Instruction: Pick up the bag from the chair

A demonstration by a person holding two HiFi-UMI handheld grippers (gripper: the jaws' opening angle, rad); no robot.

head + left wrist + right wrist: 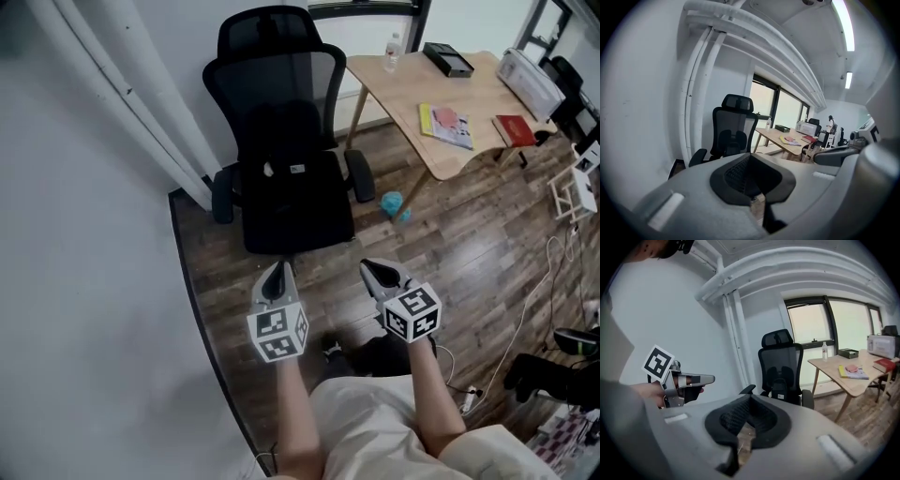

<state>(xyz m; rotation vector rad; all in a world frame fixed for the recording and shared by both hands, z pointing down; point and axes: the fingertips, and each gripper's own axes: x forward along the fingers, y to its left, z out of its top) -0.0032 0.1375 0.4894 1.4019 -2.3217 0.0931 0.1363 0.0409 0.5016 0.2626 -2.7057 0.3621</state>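
Note:
A black bag (pixel 286 183) with a small white tag rests on the seat of the black office chair (pixel 277 70), leaning against the backrest. It also shows as a dark shape in the right gripper view, bag (pixel 780 389), and less clearly in the left gripper view, bag (pixel 732 140). My left gripper (pixel 275 277) and right gripper (pixel 379 274) hover side by side just short of the seat's front edge, pointing at the chair. Both are shut and hold nothing. The left gripper (pixel 752 177) and right gripper (pixel 749 418) show their dark pads together.
A wooden table (pixel 403 103) stands right of the chair with books, a bottle, a black box and a white appliance. A blue object (pixel 392 202) lies on the floor by its leg. White pipes (pixel 122 89) run down the left wall. Cables (pixel 534 291) lie at right.

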